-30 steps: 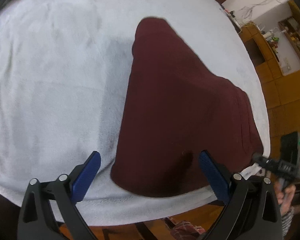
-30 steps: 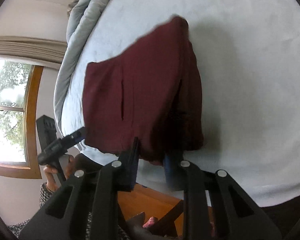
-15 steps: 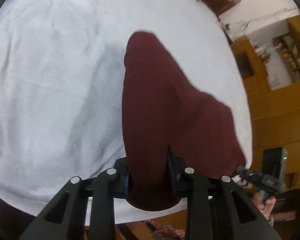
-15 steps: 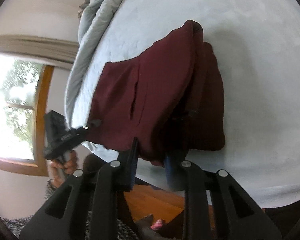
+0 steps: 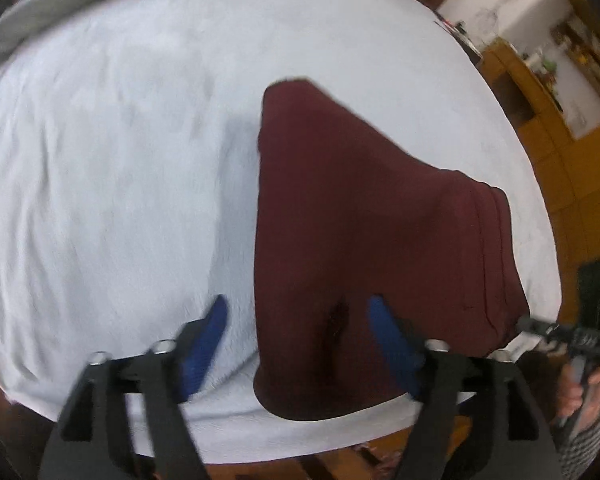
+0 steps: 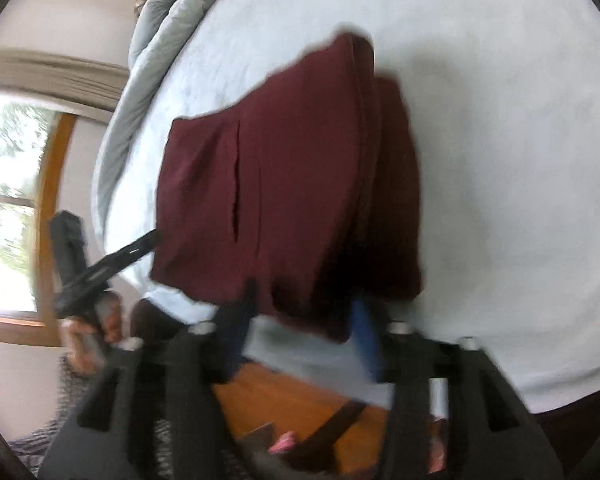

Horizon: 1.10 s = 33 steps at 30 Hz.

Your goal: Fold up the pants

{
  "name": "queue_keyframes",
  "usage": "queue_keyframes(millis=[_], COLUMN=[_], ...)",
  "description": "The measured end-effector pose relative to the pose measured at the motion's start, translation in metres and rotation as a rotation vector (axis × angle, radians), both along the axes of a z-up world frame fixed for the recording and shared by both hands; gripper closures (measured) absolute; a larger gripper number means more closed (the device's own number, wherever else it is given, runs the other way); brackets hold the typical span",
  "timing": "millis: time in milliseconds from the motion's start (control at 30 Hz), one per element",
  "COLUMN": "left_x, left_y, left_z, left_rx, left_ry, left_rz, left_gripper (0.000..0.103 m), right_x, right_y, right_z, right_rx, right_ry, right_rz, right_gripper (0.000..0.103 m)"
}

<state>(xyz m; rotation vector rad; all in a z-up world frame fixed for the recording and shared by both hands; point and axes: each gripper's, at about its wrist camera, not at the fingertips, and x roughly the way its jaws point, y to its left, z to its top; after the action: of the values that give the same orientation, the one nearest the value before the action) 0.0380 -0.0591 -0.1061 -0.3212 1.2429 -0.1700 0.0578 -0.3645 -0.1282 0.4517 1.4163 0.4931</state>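
Pants [image 5: 364, 232], dark red and folded into a thick block, lie on the white bed [image 5: 120, 160] close to its near edge, with the waistband end toward the right in your left camera. Your left gripper [image 5: 300, 344] hangs just above that near end with its jaws spread wide; the blue pads [image 5: 206, 344] straddle the left side of the cloth, one over bare sheet, the other over the fabric, and they hold nothing. Your right gripper [image 6: 304, 320] sits at the near edge of the pants [image 6: 284, 184], its jaws parted with the hem between them; blur keeps you from telling whether the pads touch the cloth. In that view the pocket slit faces up and a lower layer sticks out at the right. A grey duvet [image 6: 160, 20] is bunched along the far edge of the bed.
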Motion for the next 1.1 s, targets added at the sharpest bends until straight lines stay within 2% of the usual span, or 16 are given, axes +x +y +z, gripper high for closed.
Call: queue_keyframes(millis=[67, 133, 233, 267, 300, 333, 400, 500, 533, 633, 733, 867, 1033, 1067, 1100], left_x=[0.010, 0.021, 0.032, 0.032, 0.031, 0.033, 0.031, 0.026, 0.026, 0.028, 0.023, 0.012, -0.001, -0.004, -0.006], left_y=[-0.005, -0.007, -0.006, -0.004, -0.004, -0.006, -0.010, -0.016, -0.018, -0.019, -0.016, -0.011, -0.019, -0.020, -0.019], left_z=[0.003, 0.000, -0.009, -0.012, -0.014, -0.017, -0.023, -0.028, -0.031, -0.041, -0.037, -0.021, 0.002, 0.009, 0.014], left_rx=[0.026, 0.057, 0.046, 0.040, 0.037, 0.038, 0.043, 0.033, 0.028, 0.005, -0.019, 0.013, 0.061, 0.068, 0.074], left_ry=[-0.002, 0.010, 0.039, 0.049, 0.055, 0.063, 0.077, 0.076, 0.079, 0.098, 0.095, 0.055, -0.011, -0.026, -0.035], left_rz=[-0.016, -0.026, -0.002, 0.007, 0.012, 0.015, 0.006, -0.012, -0.015, 0.001, 0.009, -0.026, -0.050, -0.051, -0.052], left_gripper=[0.022, 0.022, 0.022, 0.022, 0.022, 0.022, 0.022, 0.020, 0.016, 0.015, 0.016, 0.017, 0.017, 0.017, 0.016], right_x=[0.012, 0.024, 0.045, 0.051, 0.054, 0.056, 0.056, 0.053, 0.053, 0.051, 0.048, 0.044, 0.035, 0.033, 0.032], right_y=[0.000, -0.002, -0.004, -0.002, -0.001, -0.001, -0.003, -0.008, -0.015, -0.016, -0.016, -0.005, -0.001, -0.001, -0.001], right_z=[0.012, 0.012, -0.001, -0.006, -0.012, -0.019, -0.015, -0.006, -0.013, -0.034, -0.029, -0.016, -0.001, 0.002, 0.004], right_rx=[-0.038, -0.029, -0.046, -0.037, -0.026, -0.007, 0.001, 0.012, 0.011, 0.029, 0.041, 0.006, -0.019, -0.023, -0.030], right_ry=[-0.050, -0.048, -0.026, -0.012, 0.006, 0.033, 0.011, -0.007, 0.017, 0.053, 0.023, -0.033, -0.077, -0.083, -0.084], right_rz=[0.008, -0.010, -0.022, -0.019, -0.020, -0.017, -0.013, -0.052, -0.085, -0.101, -0.096, -0.065, -0.054, -0.055, -0.055], right_gripper=[0.048, 0.048, 0.050, 0.063, 0.090, 0.092, 0.096, 0.096, 0.096, 0.096, 0.095, 0.091, 0.084, 0.080, 0.070])
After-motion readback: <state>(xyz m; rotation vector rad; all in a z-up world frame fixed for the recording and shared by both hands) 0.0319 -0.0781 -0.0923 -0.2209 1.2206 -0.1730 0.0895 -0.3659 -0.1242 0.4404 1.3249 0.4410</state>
